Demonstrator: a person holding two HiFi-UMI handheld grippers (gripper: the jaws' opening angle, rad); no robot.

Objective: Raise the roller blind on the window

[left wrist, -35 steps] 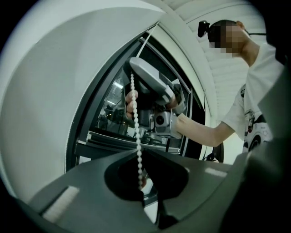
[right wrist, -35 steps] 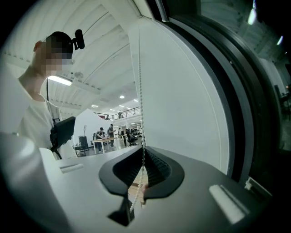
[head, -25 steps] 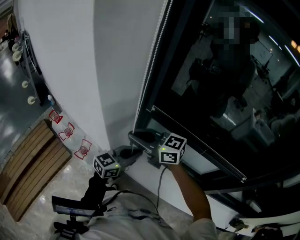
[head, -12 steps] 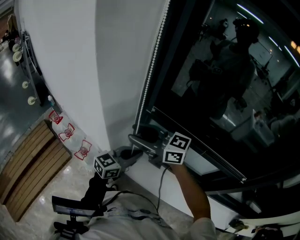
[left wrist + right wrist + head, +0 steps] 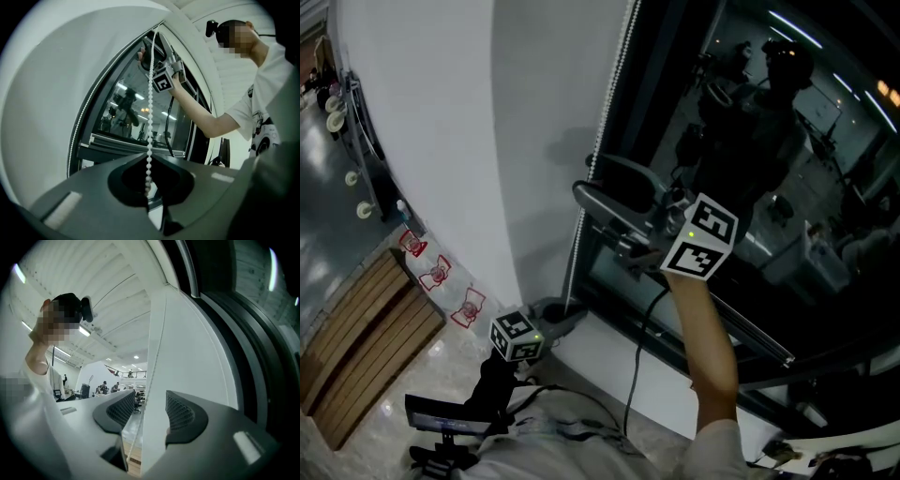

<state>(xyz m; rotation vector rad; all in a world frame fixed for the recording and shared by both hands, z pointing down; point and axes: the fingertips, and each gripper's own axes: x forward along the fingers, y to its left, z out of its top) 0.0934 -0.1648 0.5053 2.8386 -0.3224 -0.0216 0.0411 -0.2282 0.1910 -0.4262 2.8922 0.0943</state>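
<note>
— Right gripper [image 5: 589, 178] has risen along the window frame [image 5: 628, 122], its fingers just released, the bead chain [image 5: 608, 101] loose between them.
— Left gripper [image 5: 149, 159]?
— Low by that frame, clenched on the chain. Glass shows bare; blind unseen above, so more pulls probably remain.

The left hand-held gripper [image 5: 555, 314] sits low and level, jaws pinched together on the bead chain [image 5: 150, 117]. The right hand-held gripper [image 5: 598, 180] is up on an outstretched forearm [image 5: 710, 347] (tilted slightly upward). Its jaws have just been opening and stand apart, with the chain loose between them.
</note>
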